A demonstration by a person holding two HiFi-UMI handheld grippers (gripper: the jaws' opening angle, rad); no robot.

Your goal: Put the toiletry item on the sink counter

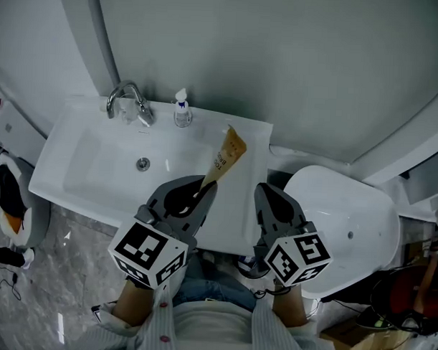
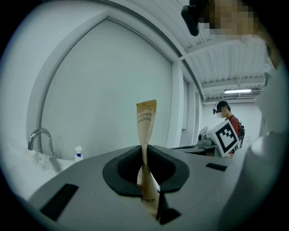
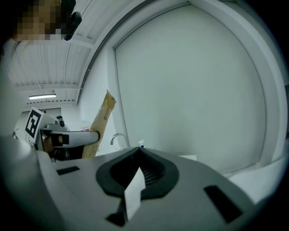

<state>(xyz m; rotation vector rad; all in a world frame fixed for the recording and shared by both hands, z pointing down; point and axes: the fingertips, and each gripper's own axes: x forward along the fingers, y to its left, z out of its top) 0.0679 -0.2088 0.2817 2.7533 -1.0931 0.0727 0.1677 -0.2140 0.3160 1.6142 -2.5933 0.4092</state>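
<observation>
A tan paper toothbrush packet [image 1: 227, 157] [image 2: 145, 124] stands up out of my left gripper [image 1: 201, 189] [image 2: 145, 151], which is shut on its lower end. The packet hangs over the right part of the white sink counter [image 1: 251, 200], tilted toward the wall. My right gripper [image 1: 273, 193] [image 3: 138, 155] is beside it, over the counter's right edge, with its jaws together; a small white strip shows at their seam. In the right gripper view the packet [image 3: 102, 124] and the left gripper [image 3: 76, 137] appear at the left.
A chrome faucet [image 1: 129, 99] [image 2: 42, 145] and a small clear bottle with a blue cap [image 1: 182, 111] [image 2: 78, 153] stand at the back of the basin. A white toilet with its lid down [image 1: 346, 225] is to the right. A dark bin [image 1: 9, 199] sits on the floor at the left.
</observation>
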